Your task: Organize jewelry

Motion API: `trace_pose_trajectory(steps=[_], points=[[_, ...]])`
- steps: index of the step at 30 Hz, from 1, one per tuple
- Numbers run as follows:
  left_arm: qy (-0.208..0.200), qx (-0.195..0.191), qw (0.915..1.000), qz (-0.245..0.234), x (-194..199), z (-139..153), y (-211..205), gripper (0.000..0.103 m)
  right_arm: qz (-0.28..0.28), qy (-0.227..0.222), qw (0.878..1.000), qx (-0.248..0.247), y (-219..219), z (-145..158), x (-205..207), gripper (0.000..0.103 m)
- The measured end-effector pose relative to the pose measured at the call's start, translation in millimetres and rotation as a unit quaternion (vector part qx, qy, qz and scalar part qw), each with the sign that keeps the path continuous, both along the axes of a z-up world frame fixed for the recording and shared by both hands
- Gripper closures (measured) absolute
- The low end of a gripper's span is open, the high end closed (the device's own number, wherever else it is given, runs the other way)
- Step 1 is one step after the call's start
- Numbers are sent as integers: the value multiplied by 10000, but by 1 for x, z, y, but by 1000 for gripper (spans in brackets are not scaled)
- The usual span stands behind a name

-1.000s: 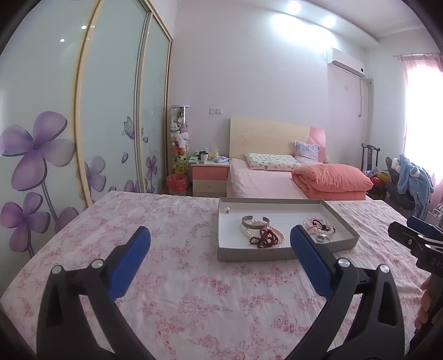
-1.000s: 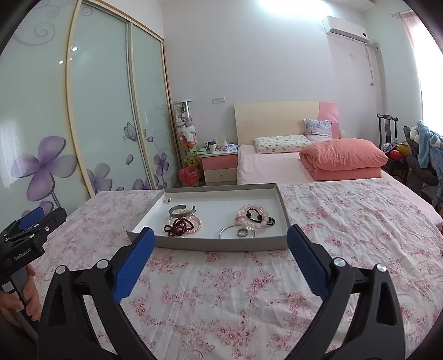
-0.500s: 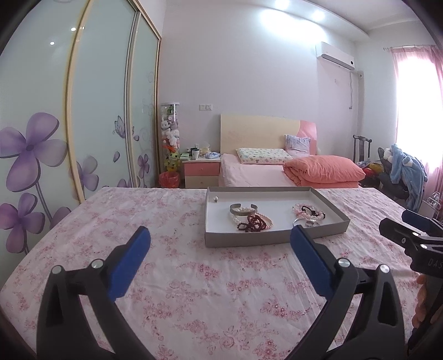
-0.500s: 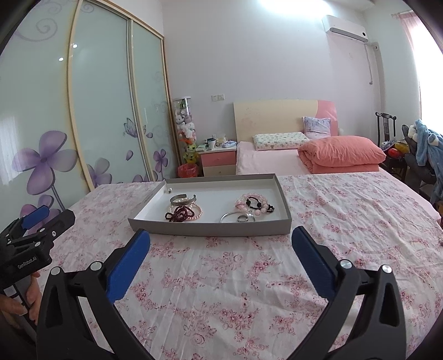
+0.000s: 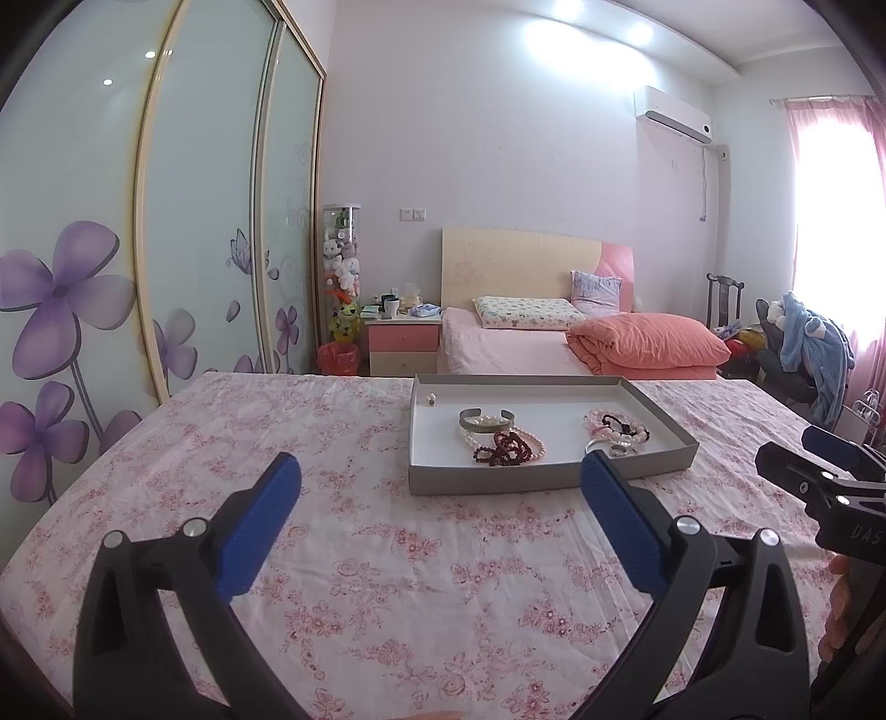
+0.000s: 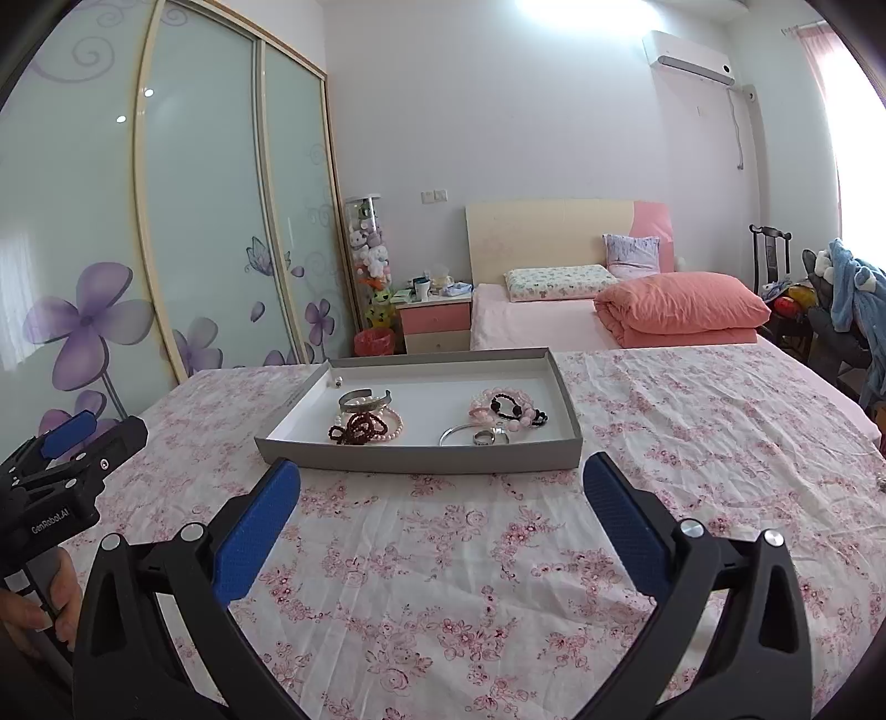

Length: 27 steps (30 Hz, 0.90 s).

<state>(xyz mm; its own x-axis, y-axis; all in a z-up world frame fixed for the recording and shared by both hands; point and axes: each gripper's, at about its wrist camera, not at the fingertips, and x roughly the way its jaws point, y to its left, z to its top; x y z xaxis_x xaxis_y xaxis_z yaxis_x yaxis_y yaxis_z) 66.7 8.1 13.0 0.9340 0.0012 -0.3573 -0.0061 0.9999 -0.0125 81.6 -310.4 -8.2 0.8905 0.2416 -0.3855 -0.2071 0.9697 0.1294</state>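
The room is evenly and brightly lit. Daylight is blown out to white at the window (image 5: 830, 232), and glare is thrown by ceiling lights (image 5: 559, 22). Shadows are soft. Straight lines are bowed near the edges, and the corners are vignetted black. Focus is held throughout.

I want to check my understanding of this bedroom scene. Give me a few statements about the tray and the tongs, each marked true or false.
1. Both tongs, left and right, are open and empty. True.
2. The tray holds several bracelets. True.
3. The dark red bead bracelet lies on the bedspread. False: it lies inside the tray.
4. The silver ring is gripped by the right tongs. False: it rests in the tray.
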Motion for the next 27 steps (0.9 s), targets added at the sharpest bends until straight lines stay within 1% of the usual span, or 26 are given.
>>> trace_pose_trajectory(steps=[27], points=[[113, -24, 9999, 7, 4, -3, -3, 4, 15, 68, 10000, 13, 2, -5, 1, 2]])
